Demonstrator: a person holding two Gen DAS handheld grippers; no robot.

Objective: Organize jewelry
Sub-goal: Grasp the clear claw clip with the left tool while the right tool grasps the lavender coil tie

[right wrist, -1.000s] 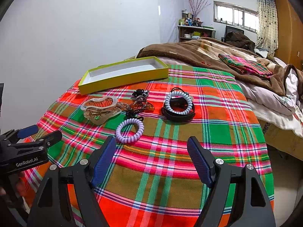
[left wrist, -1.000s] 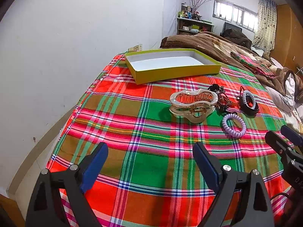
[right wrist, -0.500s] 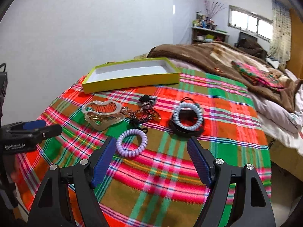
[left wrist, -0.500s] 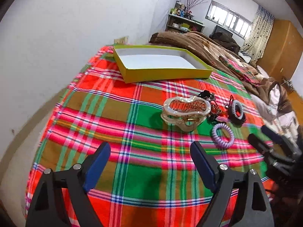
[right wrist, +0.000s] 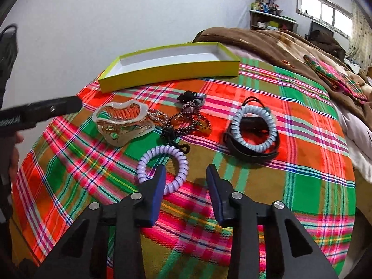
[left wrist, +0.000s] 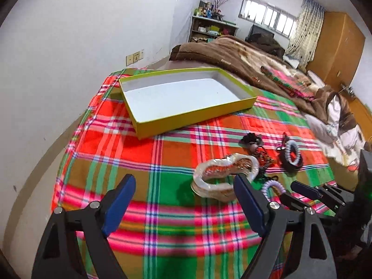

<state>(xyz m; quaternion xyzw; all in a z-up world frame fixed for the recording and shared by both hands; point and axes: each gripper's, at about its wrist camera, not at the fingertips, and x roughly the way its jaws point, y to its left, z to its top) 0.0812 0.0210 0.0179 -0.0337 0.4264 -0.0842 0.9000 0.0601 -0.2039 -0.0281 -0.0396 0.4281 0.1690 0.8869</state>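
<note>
A shallow yellow-green box (left wrist: 197, 118) (right wrist: 169, 72) with a white, bare floor lies at the far side of the plaid cloth. In front of it lie a clear hair claw (left wrist: 223, 176) (right wrist: 123, 123), dark beaded bracelets (right wrist: 186, 118), a purple coil hair tie (right wrist: 162, 150) (left wrist: 272, 186) and a pale blue coil tie on a black band (right wrist: 253, 127). My right gripper (right wrist: 186, 169) is closing over the purple tie's right side, which lies between its jaws without touching the pads. My left gripper (left wrist: 184, 181) hangs wide open, holding nothing, just short of the claw.
A white wall runs along the left edge of the bed. A brown blanket (left wrist: 244, 53) and folded bedding lie heaped behind and to the right of the box. The cloth drops off at the bed's near and right edges. A shelf and a wardrobe stand far back.
My right gripper has sunk toward the purple tie and its jaws have narrowed a lot. The left gripper has moved closer to the hair claw, still wide open.
</note>
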